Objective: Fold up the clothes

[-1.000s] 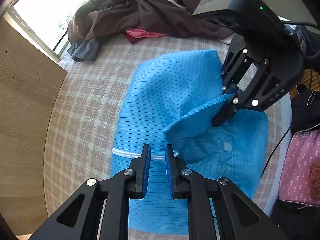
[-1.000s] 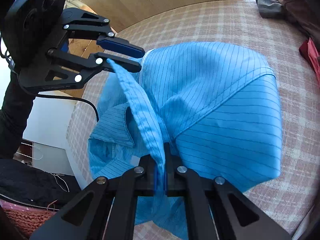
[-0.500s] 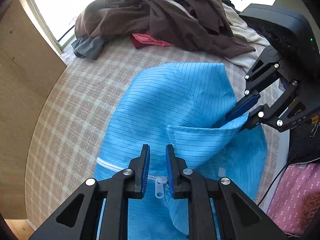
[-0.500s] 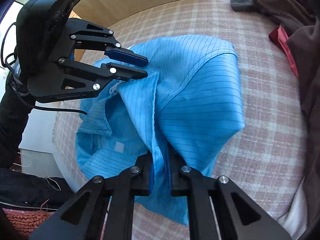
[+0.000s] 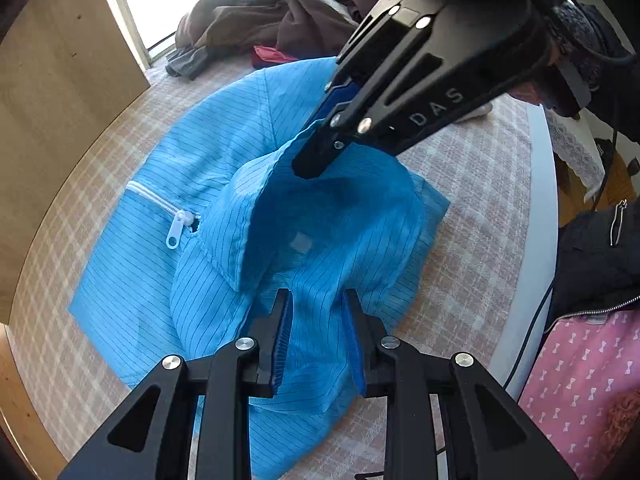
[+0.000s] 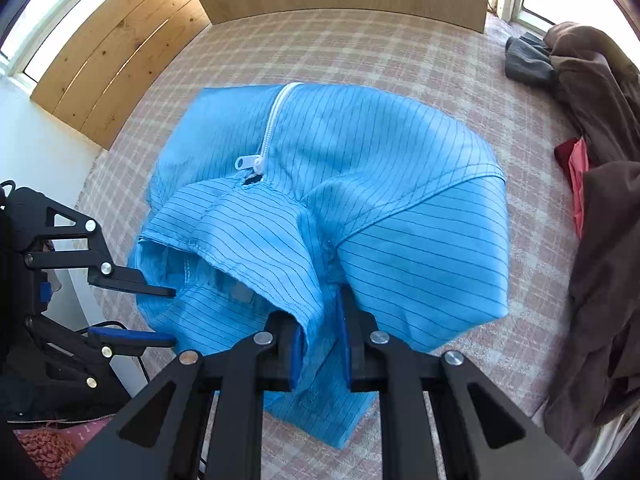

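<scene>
- Blue pinstriped cloth lies between the fingers of the left hand-held gripper (image 5: 316,296); its jaws are opening and the ribbed blue pads stand clear of the cloth, so it is released.
- The right hand-held gripper (image 6: 318,312) is grasping a bunched fold of the same blue jacket (image 5: 224,132). In the left wrist view it comes in from 1 o'clock, and the raised collar edge meets its fingertips.
- The jacket sits in the middle of a checked pink-beige sheet (image 6: 360,48), partly folded.
- Only the left wrist view shows the inside of the lifted collar, with a pale label patch (image 5: 301,245).
- Only the right wrist view shows the smooth folded panel with its seam at 3 o'clock of the jacket.
- Both views show the white zip, its pull (image 5: 176,232) lying at the collar's base.
- The right wrist view catches the left gripper from the side at 8 o'clock, fingers apart, the upper tip at the jacket's edge.
- A brown clothes pile (image 5: 280,12) lies beyond the jacket at 12 o'clock, a red garment (image 6: 576,168) and a grey one (image 6: 528,64) at its edge.
- A wooden board (image 5: 60,80) borders the sheet at 10 o'clock.
- A pink bow-print bag (image 5: 580,380) and a dark zipped jacket (image 5: 592,256) sit past the sheet's white edge at 4 o'clock.
- The right gripper's black frame hides the far right of the sheet in the left wrist view.
</scene>
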Tool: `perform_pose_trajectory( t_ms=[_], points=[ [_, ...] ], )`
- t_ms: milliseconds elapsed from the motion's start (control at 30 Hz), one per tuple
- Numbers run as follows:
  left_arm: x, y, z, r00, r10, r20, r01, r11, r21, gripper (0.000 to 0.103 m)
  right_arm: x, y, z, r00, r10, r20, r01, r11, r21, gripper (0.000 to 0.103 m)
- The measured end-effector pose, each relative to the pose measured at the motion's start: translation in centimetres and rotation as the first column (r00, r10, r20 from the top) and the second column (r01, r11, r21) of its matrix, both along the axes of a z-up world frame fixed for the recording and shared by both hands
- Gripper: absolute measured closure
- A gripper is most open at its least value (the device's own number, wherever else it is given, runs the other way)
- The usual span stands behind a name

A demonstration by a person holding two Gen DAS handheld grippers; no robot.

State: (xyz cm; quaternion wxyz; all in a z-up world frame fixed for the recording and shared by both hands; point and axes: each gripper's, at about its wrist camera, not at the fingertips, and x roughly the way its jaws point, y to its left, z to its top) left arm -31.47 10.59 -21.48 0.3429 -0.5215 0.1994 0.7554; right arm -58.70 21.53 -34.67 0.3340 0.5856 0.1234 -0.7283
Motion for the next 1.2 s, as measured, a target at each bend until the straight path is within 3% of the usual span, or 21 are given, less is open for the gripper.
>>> perform_pose_trajectory(
  t_ms=[133,267,433,467,500,667,767,800,833,933,1000,1067,1133,1200],
  points=[
    [1.1,-0.7,-0.6,0.987,0.153,0.04,-0.156,0.983,0.098,0.08,0.2,-3.8,2.5,0.98,0.175,-0.098,-0.17,0.984,0.058,0.083],
    [2.8,-0.4,-1.4,0.968,0.247,0.051,-0.25,0.965,0.073,0.08,0.7,-7.3,3.1,0.93,0.344,-0.13,-0.325,0.935,0.144,0.079],
    [4.6,0.1,2.6,0.955,0.294,-0.038,-0.29,0.953,0.09,0.079,-1.3,-8.0,1.0,0.92,0.382,0.087,-0.384,0.923,0.012,0.083],
    [4.6,0.6,3.3,0.957,0.284,-0.054,-0.278,0.956,0.091,0.077,-1.9,-7.3,0.7,0.925,0.356,0.133,-0.356,0.934,-0.027,0.094],
    [4.3,1.3,3.7,0.961,0.267,-0.07,-0.262,0.962,0.08,0.074,-2.2,-6.4,0.6,0.931,0.33,0.156,-0.325,0.944,-0.06,0.097],
    [1.3,5.5,1.5,0.989,0.136,-0.05,-0.137,0.99,-0.017,0.071,-1.5,0.1,2.4,0.944,0.22,0.245,-0.179,0.968,-0.177,0.099],
    [0.5,6.6,-1.6,0.995,0.096,-0.006,-0.096,0.989,-0.111,0.071,-1.7,3.2,4.2,0.938,0.188,0.29,-0.113,0.96,-0.256,0.099],
    [0.2,6.9,-2.6,0.996,0.084,0.01,-0.082,0.987,-0.142,0.076,-1.8,4.4,4.8,0.937,0.175,0.301,-0.087,0.955,-0.285,0.099],
    [0.0,6.9,-3.2,0.995,0.094,0.034,-0.088,0.986,-0.14,0.1,-1.9,5.6,5.3,0.936,0.163,0.312,-0.061,0.948,-0.311,0.099],
    [0.1,6.3,-3.2,0.988,0.143,0.063,-0.138,0.988,-0.076,0.103,-2.5,7.3,5.4,0.927,0.121,0.356,0.028,0.922,-0.386,0.099],
    [0.7,6.0,-2.3,0.988,0.155,0.022,-0.154,0.987,-0.055,0.103,-2.7,8.2,5.5,0.933,0.1,0.347,0.043,0.924,-0.38,0.099],
    [1.2,4.9,-1.0,0.976,0.215,-0.035,-0.216,0.975,-0.042,0.103,-2.7,8.7,5.8,0.946,0.085,0.313,0.027,0.941,-0.336,0.099],
    [1.5,3.2,0.2,0.954,0.296,-0.053,-0.296,0.955,0.017,0.103,-2.9,9.1,6.2,0.943,0.071,0.325,0.046,0.94,-0.339,0.099],
    [1.5,1.6,0.3,0.942,0.334,-0.014,-0.333,0.941,0.057,0.103,-3.1,9.8,6.8,0.937,0.065,0.343,0.069,0.928,-0.366,0.099]
  ],
)
